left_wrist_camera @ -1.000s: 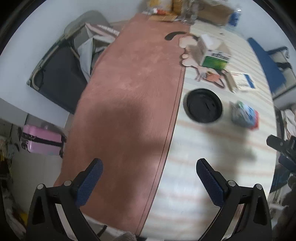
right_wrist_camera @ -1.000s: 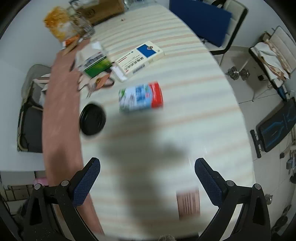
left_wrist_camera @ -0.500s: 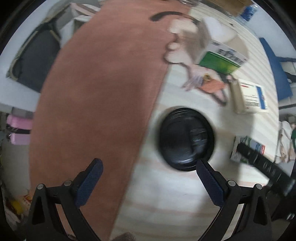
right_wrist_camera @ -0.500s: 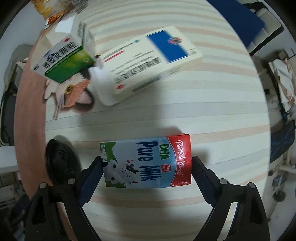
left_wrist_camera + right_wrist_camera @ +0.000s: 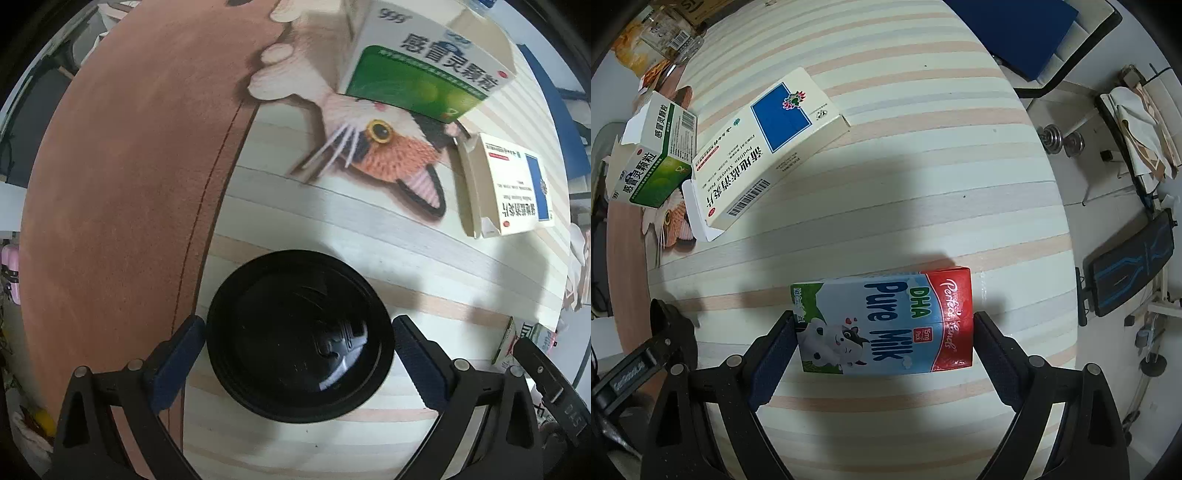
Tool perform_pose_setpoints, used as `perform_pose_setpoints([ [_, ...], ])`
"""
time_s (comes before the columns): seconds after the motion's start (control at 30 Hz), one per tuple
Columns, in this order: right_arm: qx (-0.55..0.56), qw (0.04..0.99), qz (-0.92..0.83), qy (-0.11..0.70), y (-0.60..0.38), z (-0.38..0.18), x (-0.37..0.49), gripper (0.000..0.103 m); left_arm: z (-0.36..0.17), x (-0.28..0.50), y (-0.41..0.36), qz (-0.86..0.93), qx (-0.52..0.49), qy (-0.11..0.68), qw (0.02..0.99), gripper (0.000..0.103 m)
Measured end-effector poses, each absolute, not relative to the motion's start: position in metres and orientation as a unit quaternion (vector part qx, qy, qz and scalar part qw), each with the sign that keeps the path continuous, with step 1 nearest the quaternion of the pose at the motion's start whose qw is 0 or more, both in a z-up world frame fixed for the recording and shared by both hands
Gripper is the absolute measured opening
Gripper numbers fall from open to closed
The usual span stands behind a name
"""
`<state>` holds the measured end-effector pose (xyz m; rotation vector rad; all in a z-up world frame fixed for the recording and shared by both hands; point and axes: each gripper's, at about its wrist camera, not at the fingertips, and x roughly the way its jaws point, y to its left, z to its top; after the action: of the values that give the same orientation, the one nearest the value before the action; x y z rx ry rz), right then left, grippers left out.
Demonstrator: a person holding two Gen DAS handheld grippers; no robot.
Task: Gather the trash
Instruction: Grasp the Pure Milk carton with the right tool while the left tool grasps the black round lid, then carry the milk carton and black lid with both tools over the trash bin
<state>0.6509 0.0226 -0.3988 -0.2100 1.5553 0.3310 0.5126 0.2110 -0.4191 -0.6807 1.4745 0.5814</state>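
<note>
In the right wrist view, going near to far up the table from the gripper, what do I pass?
Right gripper → blue and red Pure Milk carton lying between its fingers → white medicine box with a blue panel → green and white medicine box with an open flap → clutter at the far edge, too small to name.

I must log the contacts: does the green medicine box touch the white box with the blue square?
Apart. The right wrist view shows the green medicine box and the white box separated by a strip of cat-print cloth.
</note>
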Motion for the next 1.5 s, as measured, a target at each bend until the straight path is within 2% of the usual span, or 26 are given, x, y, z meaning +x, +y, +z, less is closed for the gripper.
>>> perform_pose_setpoints([
  [0.03, -0.093, 0.695, 0.149, 0.697, 0.023, -0.399, 0.653, 0.093, -0.419, 0.512, 0.212, 0.257, -0.301, 0.647, 0.651, 0.098],
  [0.1, -0.092, 0.696, 0.150, 0.696, 0.025, -0.399, 0.652, 0.093, -0.414, 0.507, 0.212, 0.260, -0.295, 0.643, 0.657, 0.087],
  [0.57, -0.123, 0.716, 0.183, 0.662, 0.018, -0.375, 0.630, 0.093, -0.354, 0.476, 0.202, 0.283, -0.232, 0.597, 0.714, 0.086],
  [0.93, -0.118, 0.741, 0.213, 0.626, -0.006, -0.321, 0.579, 0.093, -0.296, 0.413, 0.160, 0.271, -0.206, 0.557, 0.758, 0.086],
  [1.27, -0.081, 0.770, 0.219, 0.594, -0.058, -0.263, 0.463, 0.093, -0.252, 0.305, 0.116, 0.225, -0.195, 0.518, 0.802, 0.086],
  [1.5, -0.049, 0.788, 0.195, 0.582, -0.112, -0.245, 0.326, 0.093, -0.244, 0.192, 0.082, 0.177, -0.171, 0.513, 0.822, 0.086],
])
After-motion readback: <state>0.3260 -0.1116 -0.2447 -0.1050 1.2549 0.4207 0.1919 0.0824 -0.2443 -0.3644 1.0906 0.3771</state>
